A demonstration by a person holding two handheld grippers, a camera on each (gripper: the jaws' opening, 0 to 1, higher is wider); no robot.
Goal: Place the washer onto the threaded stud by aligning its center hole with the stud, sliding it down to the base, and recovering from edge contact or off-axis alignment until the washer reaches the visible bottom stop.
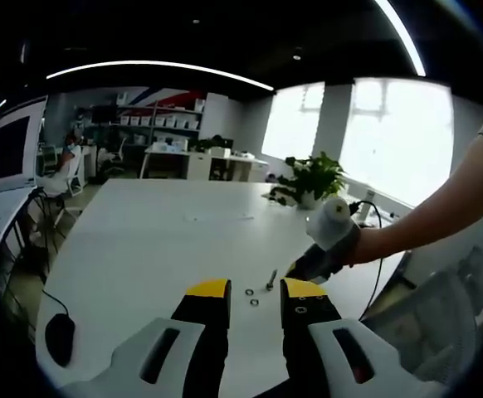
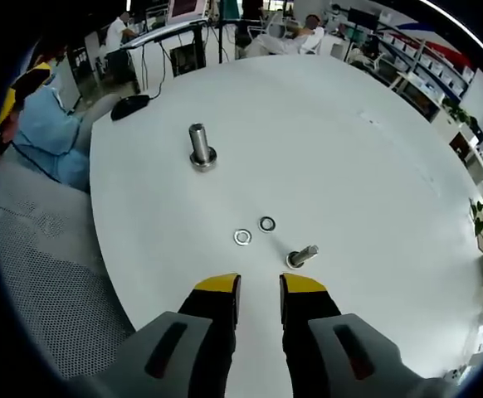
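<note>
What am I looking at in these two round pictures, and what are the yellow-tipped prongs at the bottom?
There is no robot arm here: a person holds a hand-held gripper in each hand, and a fisheye camera rides on each one. The prongs are each gripper's own two jaws. In the left gripper view you see the left gripper, open and holding nothing, and beyond it the person's hand with the other gripper. In the right gripper view the right gripper is also open and empty, above a white table. On the table lie two washers, one silvery and one darker, a small threaded stud close by, and a larger bolt standing farther off.
</note>
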